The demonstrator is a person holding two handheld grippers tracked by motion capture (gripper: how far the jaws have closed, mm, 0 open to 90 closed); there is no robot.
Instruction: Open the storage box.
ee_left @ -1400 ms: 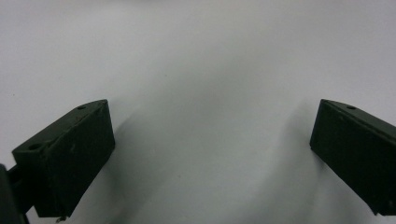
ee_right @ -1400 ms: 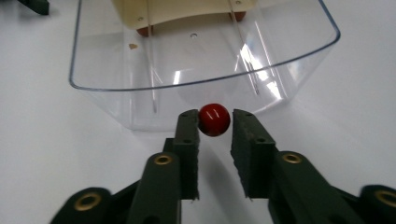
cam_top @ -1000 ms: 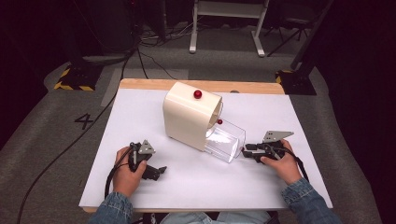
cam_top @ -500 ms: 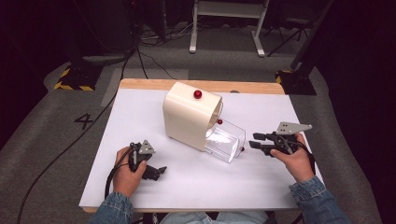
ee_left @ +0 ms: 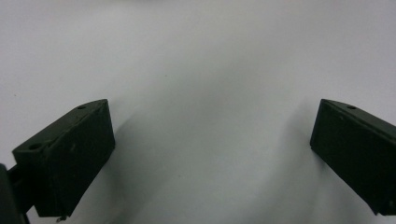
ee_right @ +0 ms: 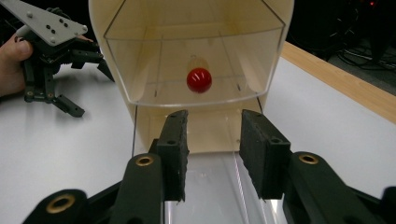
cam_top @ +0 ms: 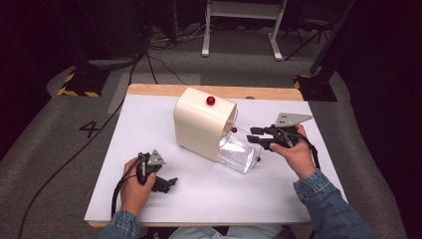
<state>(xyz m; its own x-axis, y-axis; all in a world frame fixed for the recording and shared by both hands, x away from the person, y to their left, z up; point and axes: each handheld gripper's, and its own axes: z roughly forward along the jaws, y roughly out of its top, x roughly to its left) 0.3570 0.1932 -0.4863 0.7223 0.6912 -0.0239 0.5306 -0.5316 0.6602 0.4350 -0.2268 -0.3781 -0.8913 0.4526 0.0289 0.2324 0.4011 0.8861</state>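
Note:
A cream box (cam_top: 201,124) with a red knob (cam_top: 211,100) on top stands mid-table. A clear drawer (cam_top: 239,154) sticks out of its open front. In the right gripper view a clear flap (ee_right: 196,65) with a red knob (ee_right: 199,80) hangs across the opening of the box. My right gripper (cam_top: 254,135) hovers above the drawer's outer end and points into the box, its jaws open with nothing between them (ee_right: 212,149). My left gripper (cam_top: 170,182) rests on the white table near the front left, open wide over bare tabletop (ee_left: 210,154).
The white table top (cam_top: 149,124) has a wooden strip along its far edge (cam_top: 164,90). In the right gripper view, the left hand and its gripper (ee_right: 51,70) lie left of the box. Cables and a stand sit on the floor beyond.
My right gripper has lifted off the table beside the drawer and now hovers higher, level with the box opening. The left gripper has stayed put.

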